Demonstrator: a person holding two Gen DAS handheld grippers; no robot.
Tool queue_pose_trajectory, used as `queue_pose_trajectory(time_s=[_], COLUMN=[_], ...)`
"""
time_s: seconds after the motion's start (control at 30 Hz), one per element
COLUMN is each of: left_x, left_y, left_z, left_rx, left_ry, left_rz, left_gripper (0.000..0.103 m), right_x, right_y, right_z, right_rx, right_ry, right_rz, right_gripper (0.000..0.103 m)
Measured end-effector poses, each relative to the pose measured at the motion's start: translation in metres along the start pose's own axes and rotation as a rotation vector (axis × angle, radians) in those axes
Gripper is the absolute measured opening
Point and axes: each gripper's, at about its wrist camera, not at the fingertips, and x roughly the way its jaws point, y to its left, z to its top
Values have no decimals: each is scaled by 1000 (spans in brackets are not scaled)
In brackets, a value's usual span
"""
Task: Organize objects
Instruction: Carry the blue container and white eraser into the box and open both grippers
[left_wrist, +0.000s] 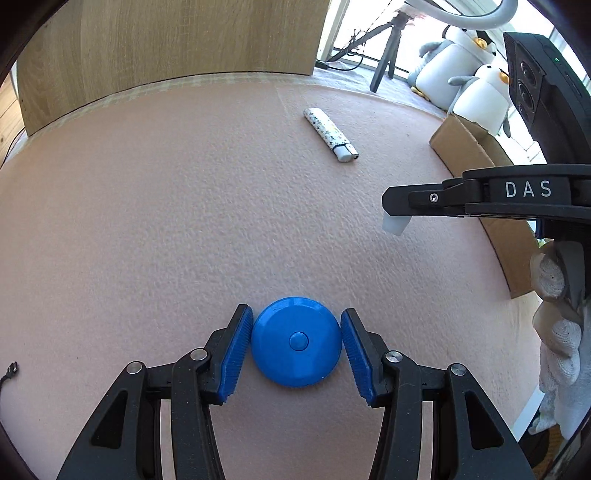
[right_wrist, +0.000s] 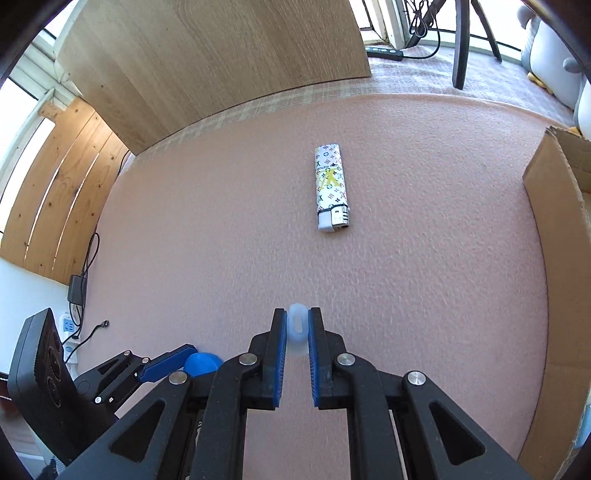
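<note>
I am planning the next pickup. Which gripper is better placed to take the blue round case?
Left. The left gripper has its open fingers on both sides of the blue round case. The right gripper already holds a small white piece.

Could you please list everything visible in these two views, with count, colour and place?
Round case: one, blue, on the mat between the left gripper's fingers.
Lighter: one, white with coloured print, lying mid-mat.
Small piece: one, translucent white, clamped in the right gripper.
Cardboard box: one, brown, at the mat's right edge.
Mat: one, pink, under everything.
Wooden board: one, light, upright behind the mat.
Penguin plushes: two, white and grey, beyond the box.
Left gripper: black, blue pads, open around the case.
Right gripper: black, blue pads, shut.
Gloved hand: white, right edge.
</note>
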Motion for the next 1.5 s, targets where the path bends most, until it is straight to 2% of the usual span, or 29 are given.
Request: queue_pose_trajectory(time_s=[0.13,0.33,0.63,0.83,1.1,1.5], left_x=[-2,-8,-27,-43,-55,-37], left_y=[-24,-38,-64,-95,-145,-234], left_z=[-17,-29,-25,-8,33,87], left_rx=[30,24,55,94,149,228], left_ry=[6,11,-16,-57,-117,-156], left_rz=[-8,-31,-57,-102,-173,-235], left_gripper=[53,53,53,53,53,53], right_x=[-13,-35,-83,-114,-154,-191], right_y=[-16,-39,-63,-78,-112,-172], right_z=[-31,-68,-89,-95,-99,-98], right_rx=[32,99,151,176,214,261], right_ry=[-6,-37,-135,-209,-292,-351], right_rz=[-5,-5,-14,-41,-78,-148], right_gripper=[10,10,10,10,10,10])
